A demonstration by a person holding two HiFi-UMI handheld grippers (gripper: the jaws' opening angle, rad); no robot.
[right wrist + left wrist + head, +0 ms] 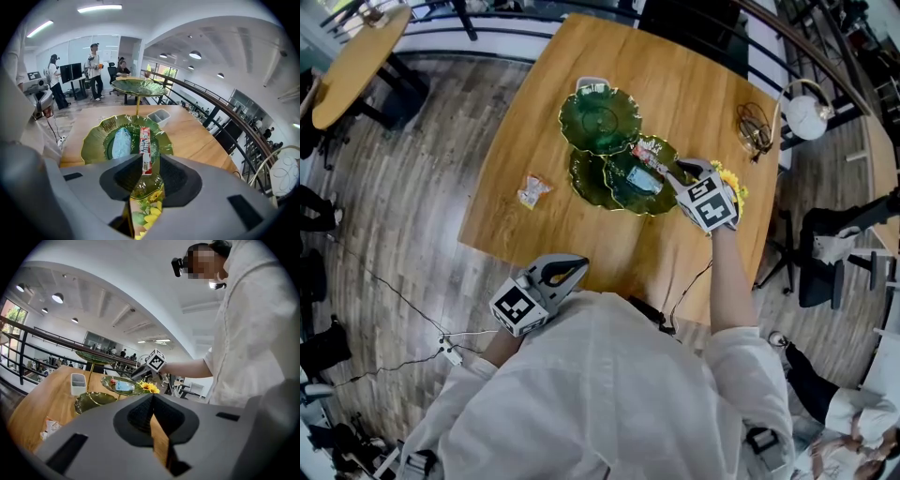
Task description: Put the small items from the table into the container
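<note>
seemingly the right gripper's jaws stood spread about the red snack packet lying in the green dish. it needed to lift straight off without snagging it, then fetch the wrapper on the desk. the left gripper's jaws were pressed together.

The table was smooth, varnished wood. The green tiered dishes looked glossy, with gilt rims. A red-and-white wrapper was shiny film; the person's shirt was matt white cloth.
</note>
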